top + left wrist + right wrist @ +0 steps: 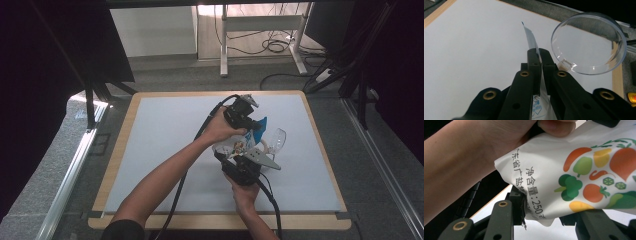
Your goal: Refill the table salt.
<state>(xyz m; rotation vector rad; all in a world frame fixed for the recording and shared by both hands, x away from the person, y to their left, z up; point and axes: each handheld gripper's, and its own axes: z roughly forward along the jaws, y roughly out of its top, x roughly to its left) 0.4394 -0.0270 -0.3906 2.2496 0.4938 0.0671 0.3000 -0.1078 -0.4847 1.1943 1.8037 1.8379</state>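
A white pouch (244, 142) printed with vegetables and topped in blue hangs above the white table mat (165, 150), held between both grippers. My left gripper (251, 124) is shut on the pouch's thin upper edge (530, 37), its jaws (540, 53) pinched together on the film. From below, my right gripper (236, 154) grips the pouch's bottom corner (579, 170), and its jaws (546, 212) stand on either side of the bulging film with the left pad pressed in. A clear plastic cup (276, 140) stands just right of the pouch, its round rim (589, 45) close beyond the left jaws.
The mat lies on a wooden-edged table (120, 150). The person's left hand (474, 157) is close above the right gripper. Cables trail from both grippers toward the front edge. A desk frame (260, 30) and floor cables (272, 46) lie beyond the table.
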